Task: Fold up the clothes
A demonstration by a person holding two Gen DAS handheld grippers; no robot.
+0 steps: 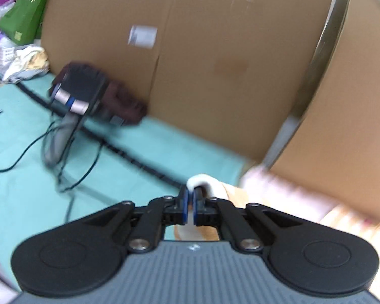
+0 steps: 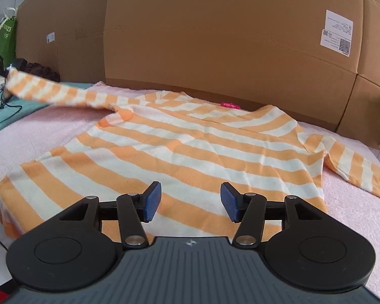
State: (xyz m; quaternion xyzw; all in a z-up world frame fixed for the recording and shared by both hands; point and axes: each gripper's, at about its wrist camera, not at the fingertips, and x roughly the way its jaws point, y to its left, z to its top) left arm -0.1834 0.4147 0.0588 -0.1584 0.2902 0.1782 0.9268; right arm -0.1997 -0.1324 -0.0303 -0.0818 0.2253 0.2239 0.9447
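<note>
We see a bench covered by a teal sheet (image 1: pixel 144 149), with a pink towel (image 2: pixel 50 126) spread over its right part. On the towel lies an orange-and-white striped shirt (image 2: pixel 179 152), body flat. Over on the far left, the sheet carries black cables (image 1: pixel 71 152), a dark maroon cloth (image 1: pixel 124 101) and a crumpled cream cloth (image 1: pixel 27 62).

striped shirt (image 2: pixel 179 152): 1 | cardboard boxes (image 2: pixel 215 38): several | green bag (image 1: pixel 25 12): 1

Black claw (image 2: pixel 190 201) arms, blue ribbed pads (image 2: pixel 152 201) (silver screws), grey grooved body.
</note>
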